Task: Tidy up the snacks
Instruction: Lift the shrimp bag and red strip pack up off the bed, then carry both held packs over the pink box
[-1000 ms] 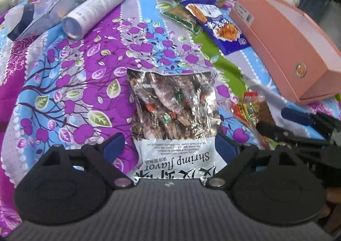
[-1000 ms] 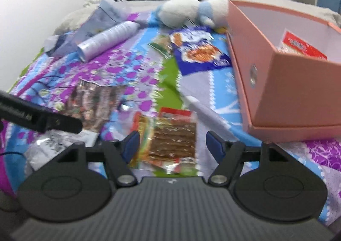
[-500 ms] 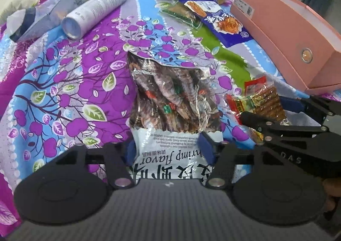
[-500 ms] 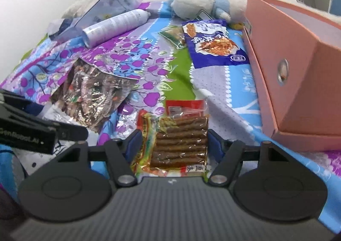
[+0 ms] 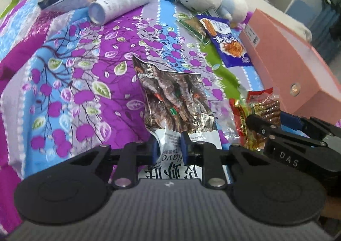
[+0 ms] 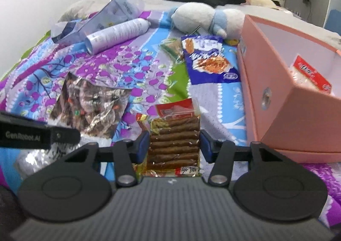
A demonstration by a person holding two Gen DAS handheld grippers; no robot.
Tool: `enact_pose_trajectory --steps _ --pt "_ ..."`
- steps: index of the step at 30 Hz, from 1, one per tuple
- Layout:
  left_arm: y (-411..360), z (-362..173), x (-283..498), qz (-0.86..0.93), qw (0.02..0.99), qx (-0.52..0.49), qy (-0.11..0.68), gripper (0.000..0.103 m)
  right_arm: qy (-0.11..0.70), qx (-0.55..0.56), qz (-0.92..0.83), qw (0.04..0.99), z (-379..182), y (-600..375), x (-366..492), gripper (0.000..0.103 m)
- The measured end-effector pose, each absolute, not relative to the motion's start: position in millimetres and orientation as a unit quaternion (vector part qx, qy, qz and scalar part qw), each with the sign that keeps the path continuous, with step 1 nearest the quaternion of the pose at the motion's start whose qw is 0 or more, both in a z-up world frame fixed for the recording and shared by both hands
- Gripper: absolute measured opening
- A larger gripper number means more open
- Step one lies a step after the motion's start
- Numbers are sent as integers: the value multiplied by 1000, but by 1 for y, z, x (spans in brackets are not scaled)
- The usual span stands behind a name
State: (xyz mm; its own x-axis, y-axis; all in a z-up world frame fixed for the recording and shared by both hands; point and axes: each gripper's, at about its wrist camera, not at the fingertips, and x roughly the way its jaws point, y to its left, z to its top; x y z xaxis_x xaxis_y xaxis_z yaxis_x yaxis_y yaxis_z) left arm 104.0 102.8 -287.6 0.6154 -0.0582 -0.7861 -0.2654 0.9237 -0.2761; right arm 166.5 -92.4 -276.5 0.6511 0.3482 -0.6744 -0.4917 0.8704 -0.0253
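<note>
Left wrist view: the left gripper (image 5: pixel 169 144) has just been closing, and its blue pads now pinch the crinkled silver shrimp-flavour snack bag (image 5: pixel 174 100) lying on the purple floral bedspread (image 5: pixel 70 75).

Right wrist view: the right gripper (image 6: pixel 173 145) has been narrowing too, straddling the clear packet of brown stick snacks (image 6: pixel 173 141); whether its pads press the packet, I cannot tell. Just beside it sits the open pink cardboard box (image 6: pixel 298 121).
</note>
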Motion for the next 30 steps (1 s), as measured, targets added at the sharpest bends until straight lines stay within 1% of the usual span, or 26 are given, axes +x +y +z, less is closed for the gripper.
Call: enact_pose_trajectory --steps 5,9,18,30 --pt "96 -275 94 60 881 -203 422 23 344 -94 218 909 -261 -102 161 53" --pt "92 -256 89 55 890 -192 409 22 343 -84 210 912 -249 -109 156 53" --pt "95 -213 91 54 899 -203 384 22 326 -59 204 921 -215 -118 153 53" --pt "84 -132 116 37 927 -188 323 21 257 -32 184 948 -139 -140 162 53"
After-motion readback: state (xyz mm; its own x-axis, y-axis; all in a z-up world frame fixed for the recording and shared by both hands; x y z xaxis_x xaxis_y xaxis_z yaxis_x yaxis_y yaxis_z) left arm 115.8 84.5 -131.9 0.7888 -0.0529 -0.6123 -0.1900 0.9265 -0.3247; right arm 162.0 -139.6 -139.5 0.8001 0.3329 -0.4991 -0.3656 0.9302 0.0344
